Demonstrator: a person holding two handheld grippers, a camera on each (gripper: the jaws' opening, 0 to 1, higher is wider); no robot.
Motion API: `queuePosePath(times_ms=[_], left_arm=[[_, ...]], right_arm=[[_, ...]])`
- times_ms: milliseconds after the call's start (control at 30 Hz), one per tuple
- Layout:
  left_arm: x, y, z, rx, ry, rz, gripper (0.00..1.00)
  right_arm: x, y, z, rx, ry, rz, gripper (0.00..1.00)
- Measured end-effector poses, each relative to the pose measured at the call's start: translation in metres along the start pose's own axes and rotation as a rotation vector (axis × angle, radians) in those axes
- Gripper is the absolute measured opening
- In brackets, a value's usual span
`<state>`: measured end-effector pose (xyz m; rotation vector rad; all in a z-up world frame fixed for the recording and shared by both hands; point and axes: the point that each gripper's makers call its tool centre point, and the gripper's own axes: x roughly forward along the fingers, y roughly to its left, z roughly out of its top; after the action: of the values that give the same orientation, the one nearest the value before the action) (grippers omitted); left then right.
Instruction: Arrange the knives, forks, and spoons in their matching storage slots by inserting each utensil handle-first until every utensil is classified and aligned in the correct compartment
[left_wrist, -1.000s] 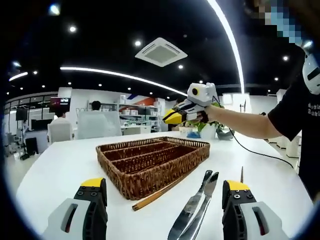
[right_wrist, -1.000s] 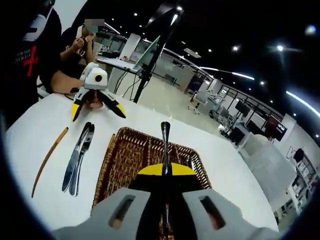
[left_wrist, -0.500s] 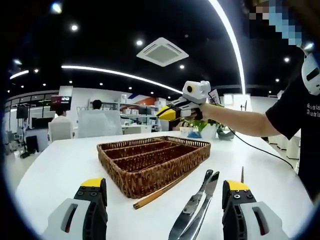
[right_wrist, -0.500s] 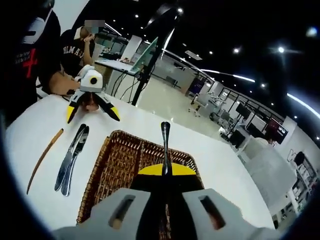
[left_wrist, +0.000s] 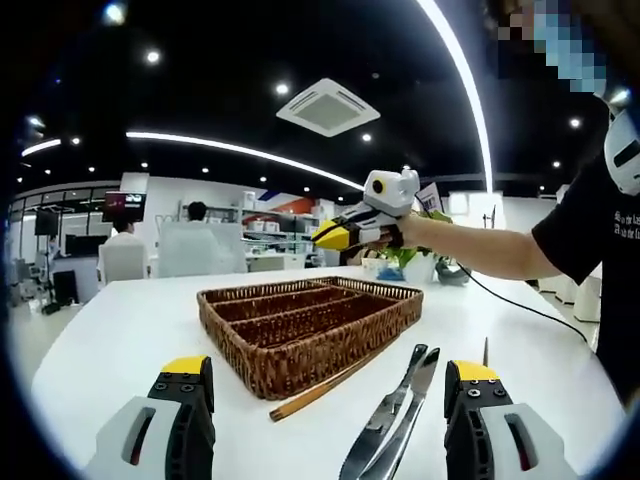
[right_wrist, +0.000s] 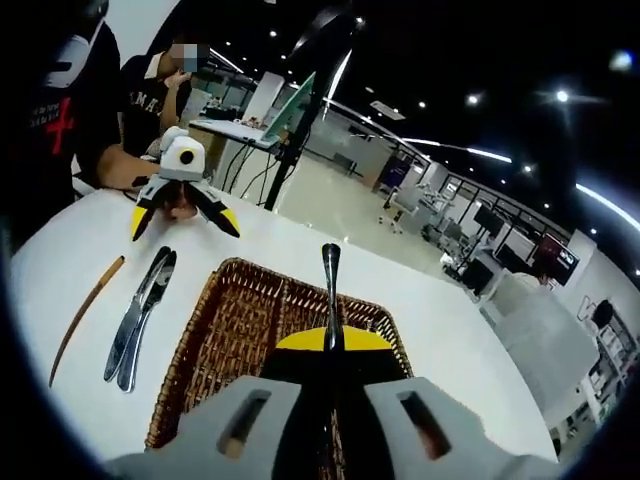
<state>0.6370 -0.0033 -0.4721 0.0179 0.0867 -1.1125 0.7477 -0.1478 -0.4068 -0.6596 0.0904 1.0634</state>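
In the left gripper view the left tool sits low at the bottom of the frame, level over the white surface, its yellow-tipped jaws spread wide with nothing between them. The right tool comes in from the right of that view on an outstretched forearm, raised above the far edge of the basket, tips pointing left. In the right gripper view the right tool is clenched on a utensil, whose handle end sticks up at frame centre over the basket; which kind of utensil it is cannot be told. The wicker basket, split into long slots, lies mid-frame on the surface. Just beside its near edge lie a brown chopstick and, right of it, two knives side by side. In the right gripper view the left tool shows at upper left, jaws splayed.
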Motion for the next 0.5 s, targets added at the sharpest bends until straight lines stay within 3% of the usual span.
queuePosePath(times_ms=[500], left_arm=[[-0.002,0.001,0.0,0.006,0.0,0.008,1.0]], right_arm=[[0.016,0.014,-0.04,0.094,0.048,0.067,0.0]])
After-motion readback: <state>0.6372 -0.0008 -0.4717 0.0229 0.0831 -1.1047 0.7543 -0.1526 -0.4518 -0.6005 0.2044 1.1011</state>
